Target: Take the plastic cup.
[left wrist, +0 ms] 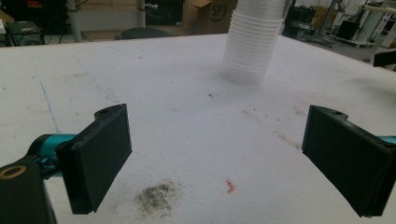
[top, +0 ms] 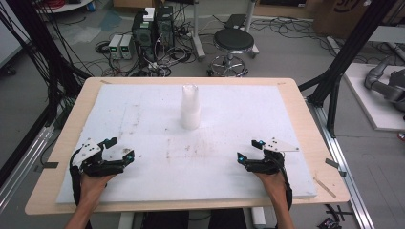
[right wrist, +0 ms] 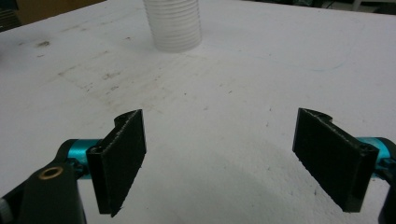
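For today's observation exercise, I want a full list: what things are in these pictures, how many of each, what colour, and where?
Stack of cups: one stack, translucent white, upright at the middle of the board, toward its far side.
Foam board: one, white with dirt marks, covering the table top.
Table: one, light wood, edge showing round the board.
Stool: one, black seat, on the floor beyond the table.
Computer towers: two, black, on the floor among cables.
Left gripper: one, black, jaws open, near left of the board.
Right gripper: one, black, jaws open, near right.
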`<state>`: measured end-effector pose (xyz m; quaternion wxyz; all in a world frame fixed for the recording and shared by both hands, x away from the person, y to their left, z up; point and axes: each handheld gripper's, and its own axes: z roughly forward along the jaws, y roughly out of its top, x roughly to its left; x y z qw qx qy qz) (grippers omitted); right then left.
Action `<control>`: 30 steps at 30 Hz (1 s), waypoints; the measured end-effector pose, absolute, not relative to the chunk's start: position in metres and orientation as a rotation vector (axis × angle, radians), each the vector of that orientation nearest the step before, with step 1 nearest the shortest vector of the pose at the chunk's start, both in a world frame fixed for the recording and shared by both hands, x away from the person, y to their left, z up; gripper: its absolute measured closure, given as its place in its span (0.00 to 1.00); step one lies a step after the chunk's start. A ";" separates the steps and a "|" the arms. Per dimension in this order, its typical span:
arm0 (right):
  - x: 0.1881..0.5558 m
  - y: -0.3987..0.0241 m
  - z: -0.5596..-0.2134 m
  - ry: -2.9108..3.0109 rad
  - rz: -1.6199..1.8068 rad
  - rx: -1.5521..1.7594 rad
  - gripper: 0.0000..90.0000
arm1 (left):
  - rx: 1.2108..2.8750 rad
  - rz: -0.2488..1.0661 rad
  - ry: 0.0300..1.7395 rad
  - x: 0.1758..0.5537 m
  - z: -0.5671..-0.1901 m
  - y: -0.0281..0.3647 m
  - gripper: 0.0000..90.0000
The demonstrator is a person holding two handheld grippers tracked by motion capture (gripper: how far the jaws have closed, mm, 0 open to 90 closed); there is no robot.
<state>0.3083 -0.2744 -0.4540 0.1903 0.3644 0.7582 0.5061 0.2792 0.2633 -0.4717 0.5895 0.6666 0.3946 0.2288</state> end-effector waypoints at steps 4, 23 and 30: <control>0.308 -0.276 -0.454 2.128 1.440 1.033 0.19 | 1.556 0.537 0.914 0.279 -0.472 0.263 0.09; 0.318 -0.280 -0.446 2.191 1.434 1.128 0.19 | 1.575 0.551 0.901 0.278 -0.471 0.261 0.09; 0.320 -0.286 -0.398 2.196 1.415 1.058 0.19 | 1.577 0.539 0.903 0.279 -0.471 0.261 0.09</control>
